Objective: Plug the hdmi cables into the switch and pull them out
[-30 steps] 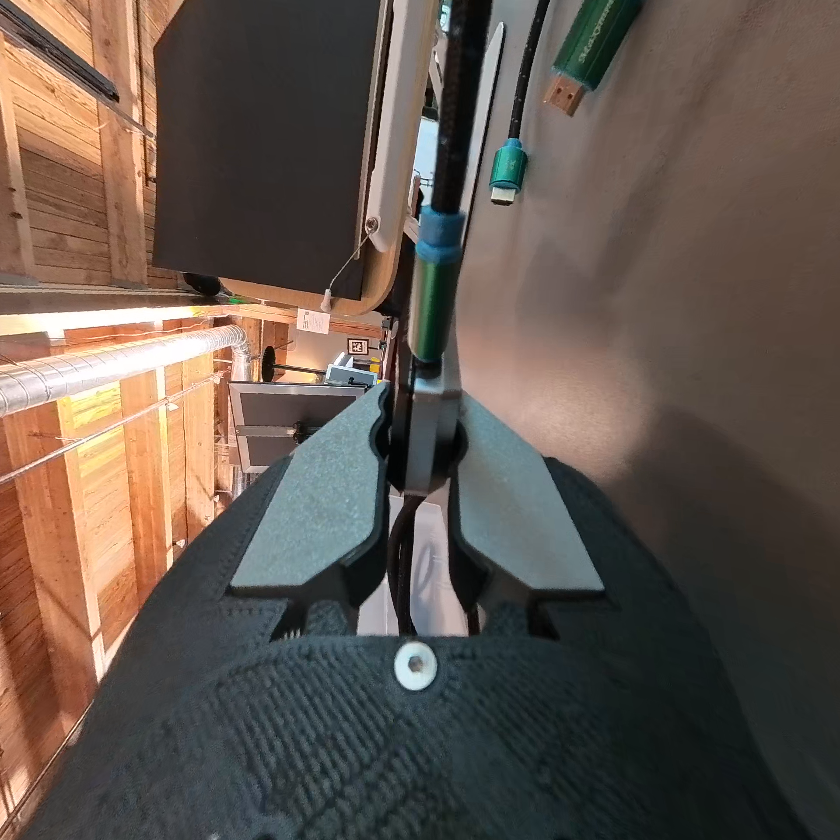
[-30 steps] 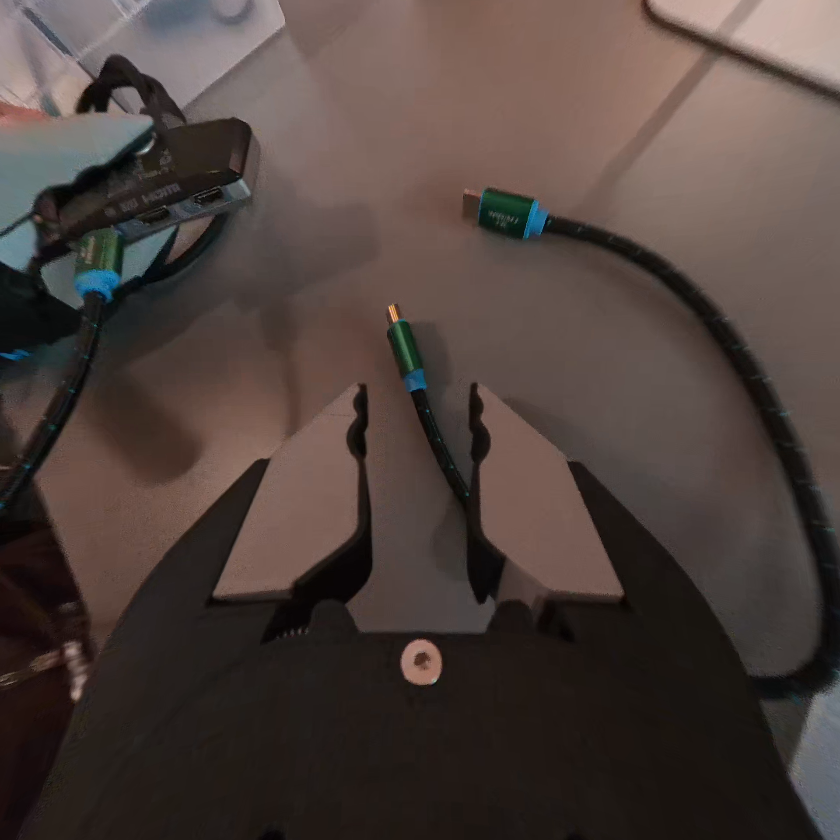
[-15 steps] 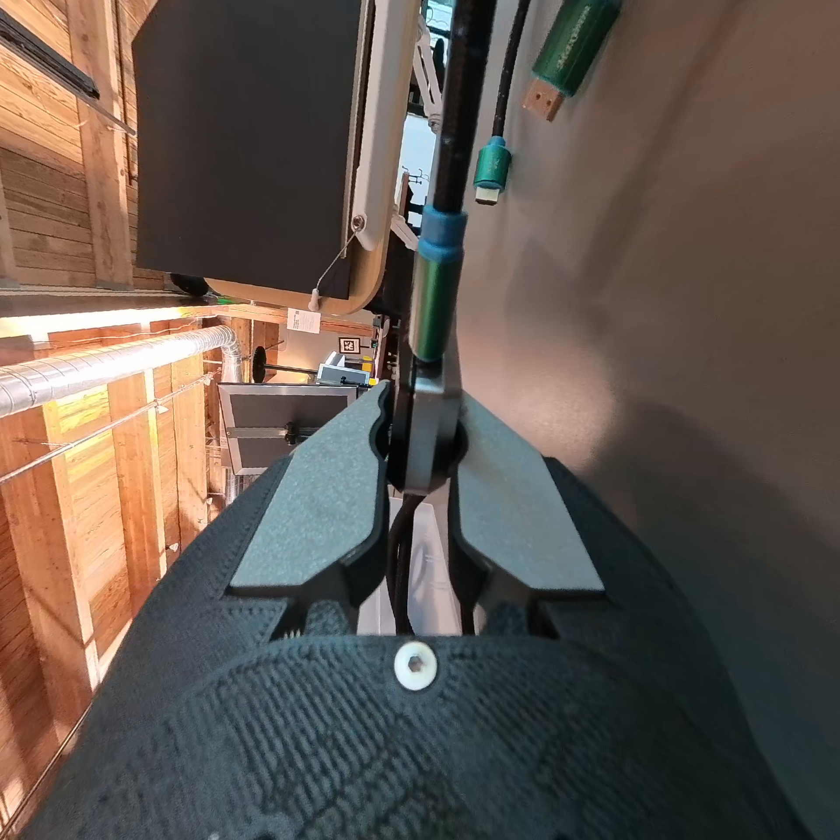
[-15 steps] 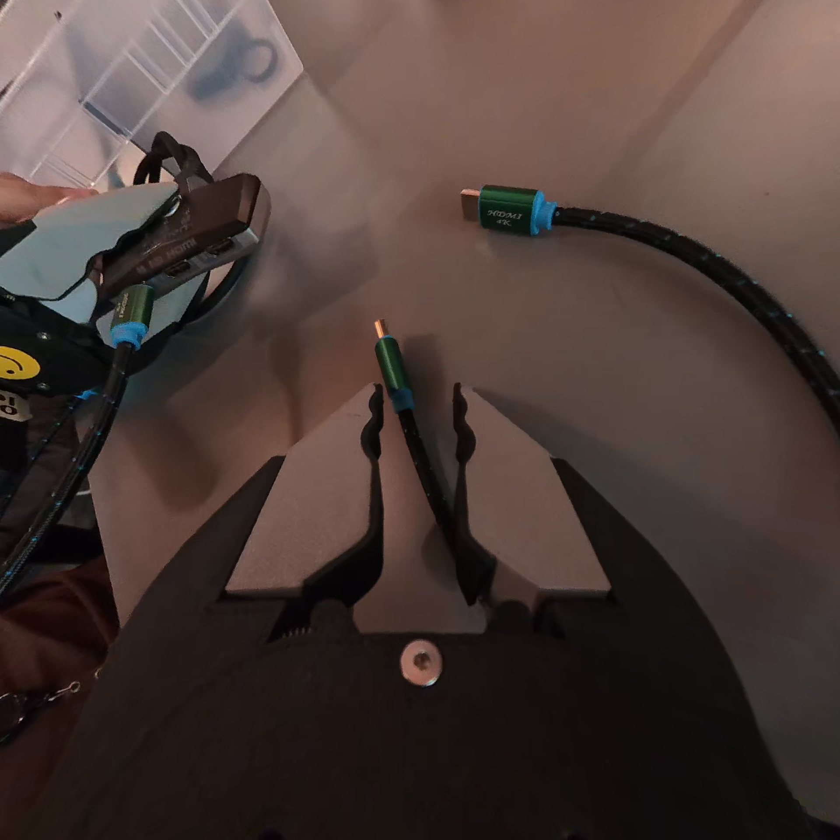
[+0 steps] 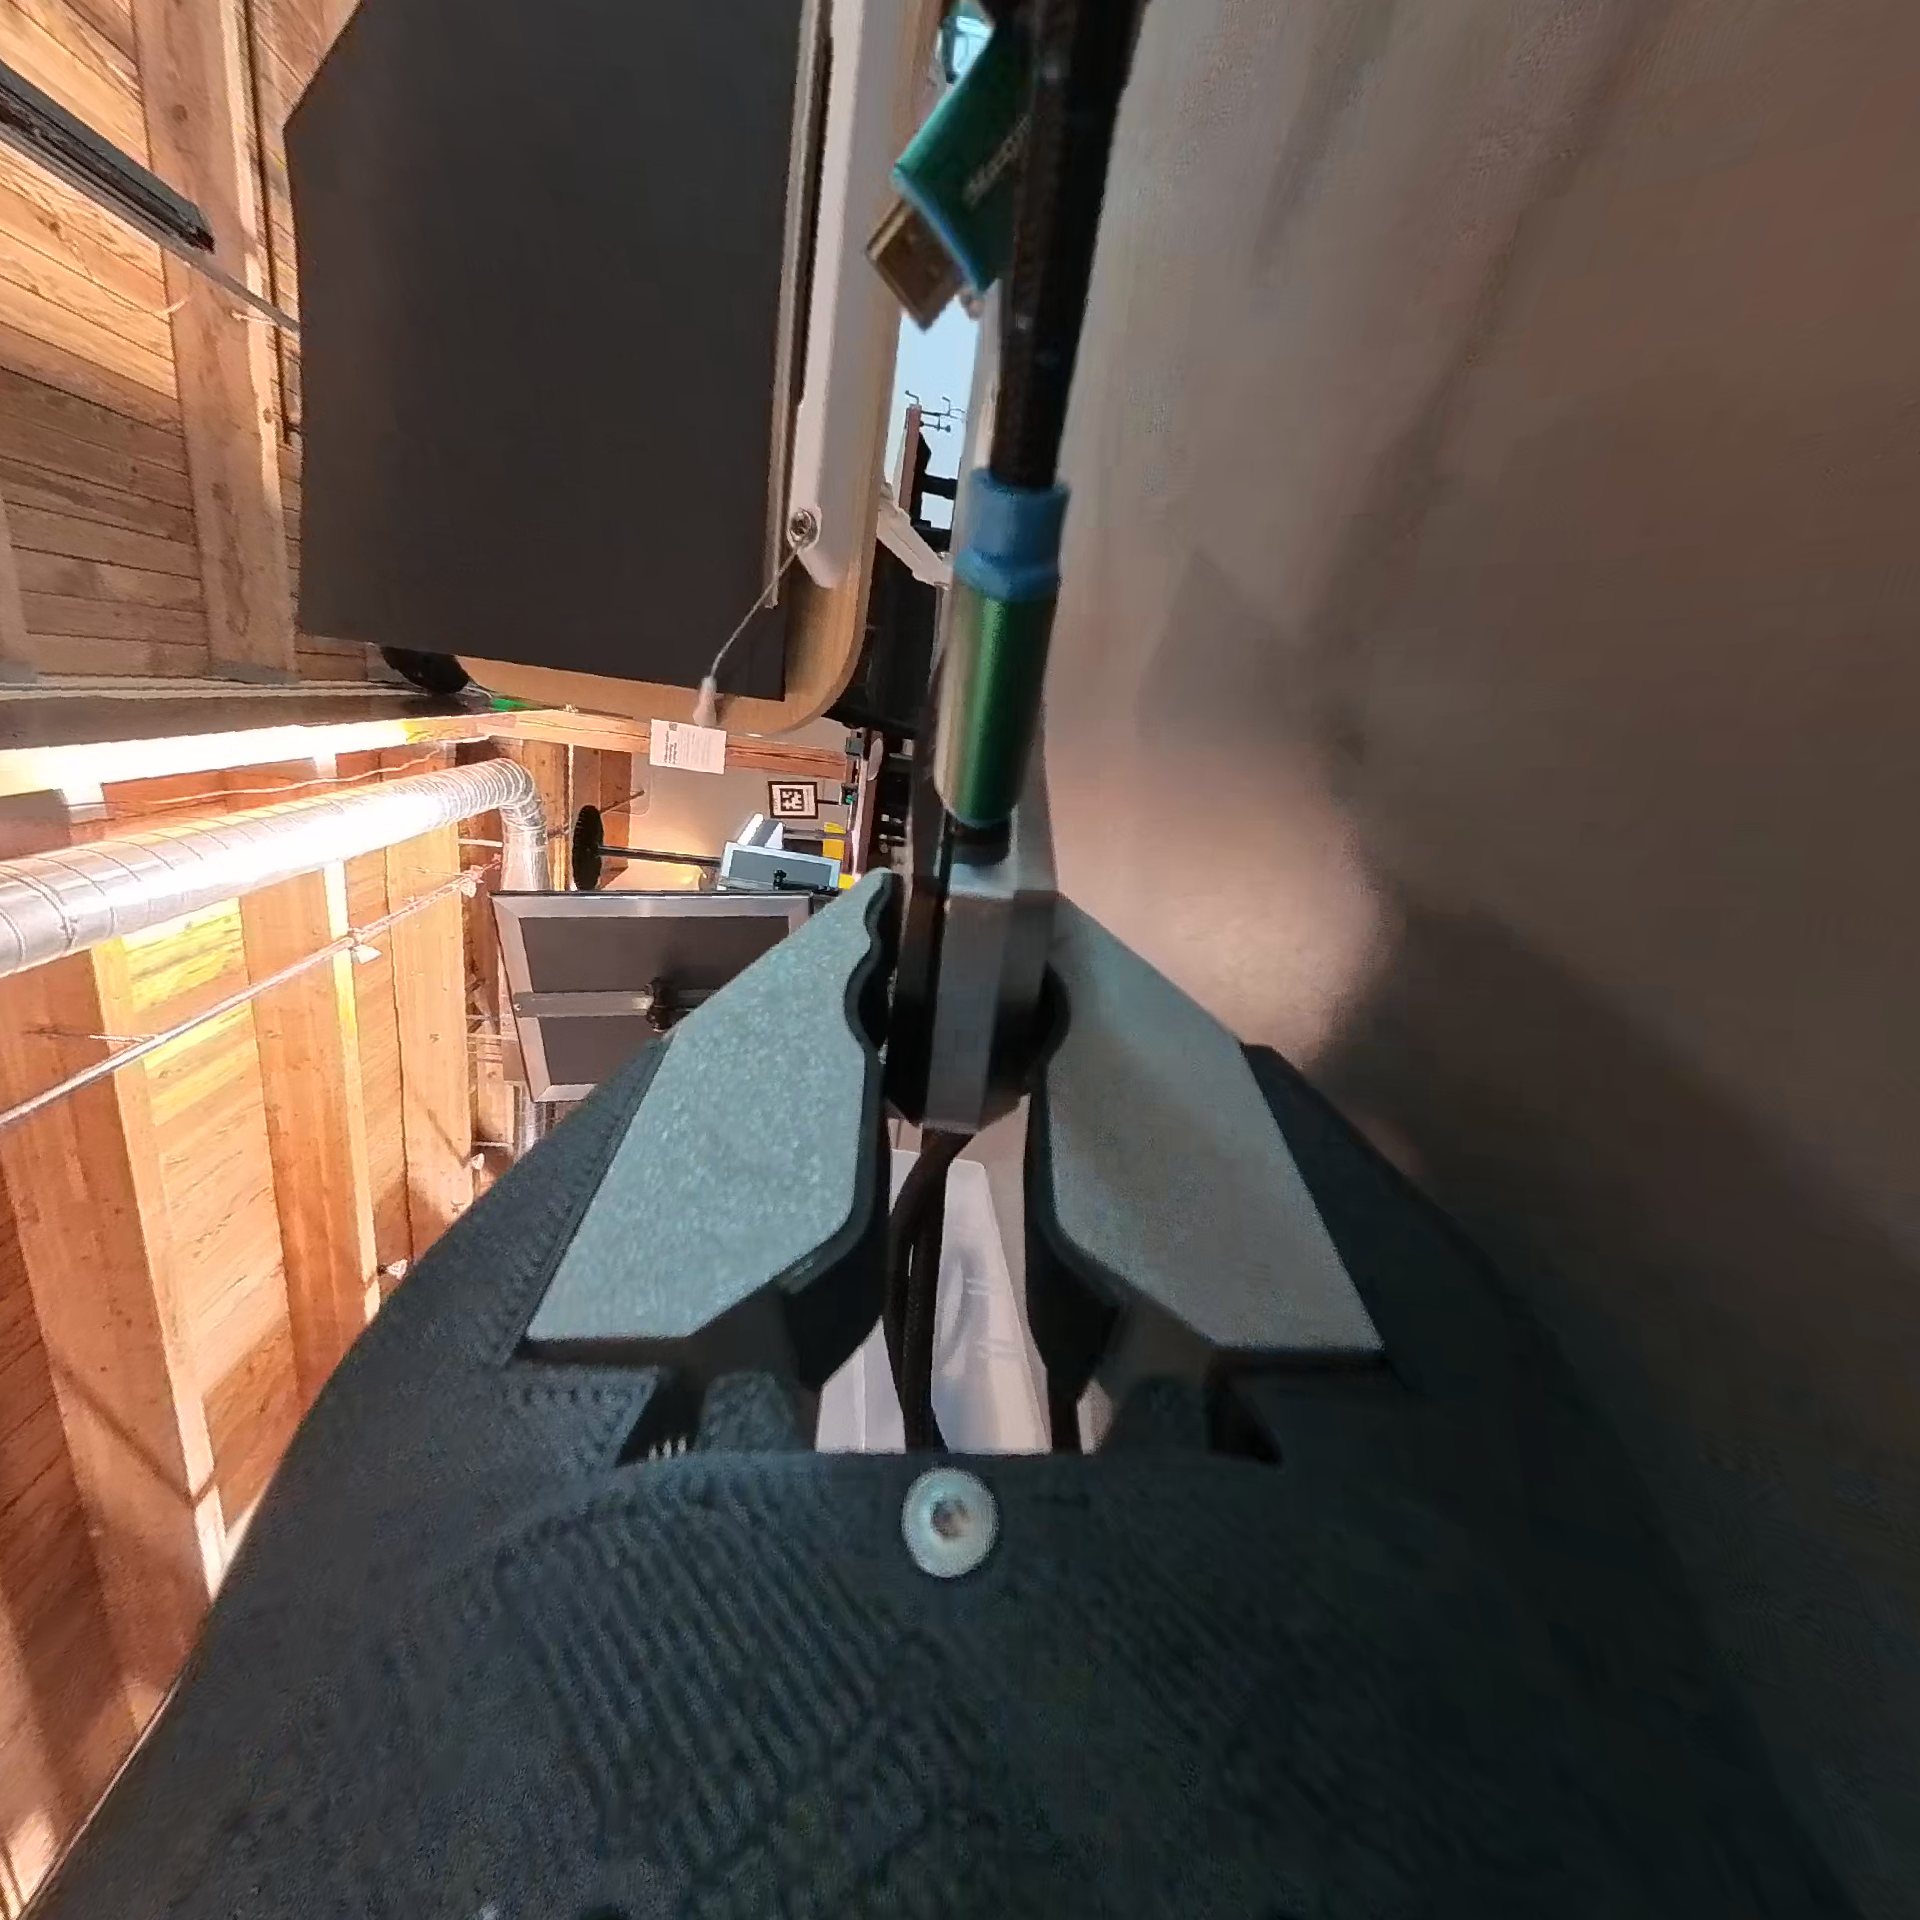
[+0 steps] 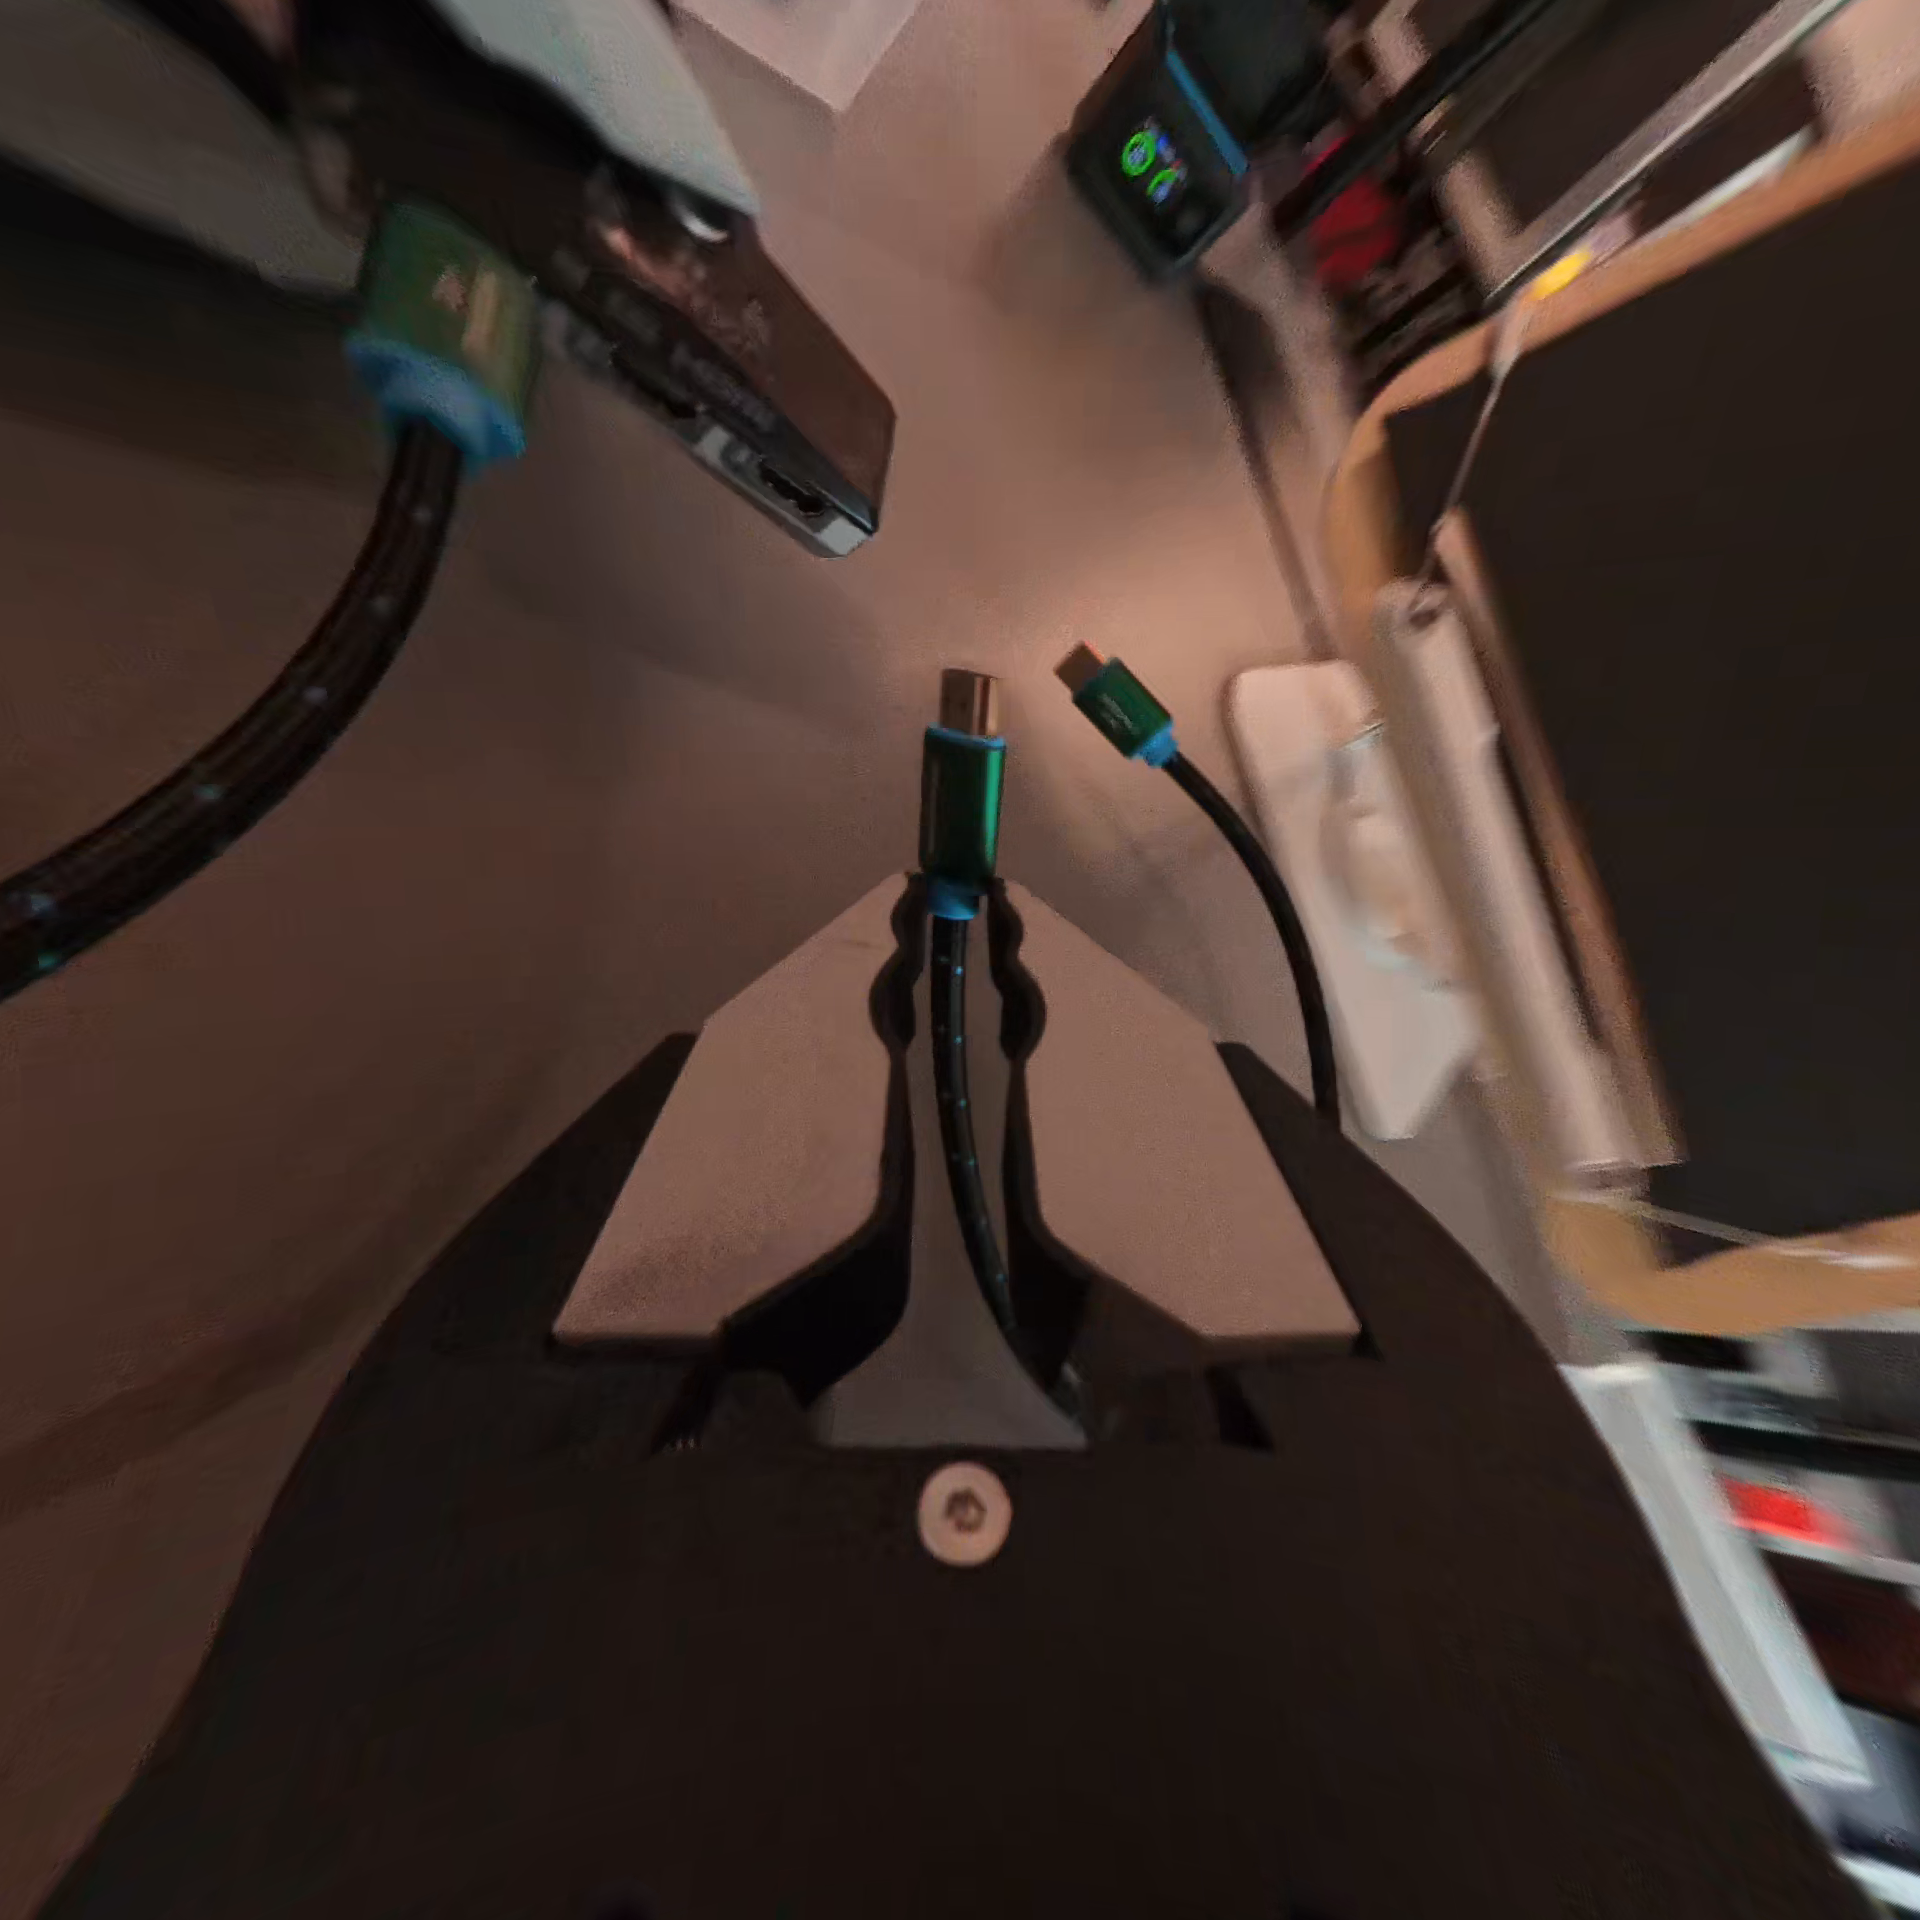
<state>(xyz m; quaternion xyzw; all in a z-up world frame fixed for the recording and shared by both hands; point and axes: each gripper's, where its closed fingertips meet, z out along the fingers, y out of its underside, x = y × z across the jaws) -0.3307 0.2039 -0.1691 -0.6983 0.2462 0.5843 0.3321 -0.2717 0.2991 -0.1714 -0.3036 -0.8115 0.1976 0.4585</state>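
Observation:
My left gripper (image 5: 966, 935) is shut on the dark grey switch (image 5: 971, 997) and holds it edge-on above the table. A green HDMI plug with a blue collar (image 5: 992, 686) sits in one of its ports. In the right wrist view the switch (image 6: 727, 364) is at the upper left, with this plugged cable (image 6: 447, 312) and an empty port (image 6: 795, 499) facing me. My right gripper (image 6: 956, 904) is shut on a thin braided cable just behind its green plug (image 6: 961, 800), which points up, apart from the switch. Another green plug (image 6: 1117, 712) lies on the table to the right.
The brown tabletop (image 6: 520, 1039) lies under both grippers. A small dark device with a lit display (image 6: 1153, 166) stands at the far edge. A white object (image 6: 1351, 883) and a dark panel with a wooden rim (image 6: 1714, 727) are at the right. A green plug (image 5: 956, 177) shows near the plugged cable.
My right gripper closed on the thin cable behind its plug, lifted it off the table and swung toward the switch. My left gripper kept hold of the switch.

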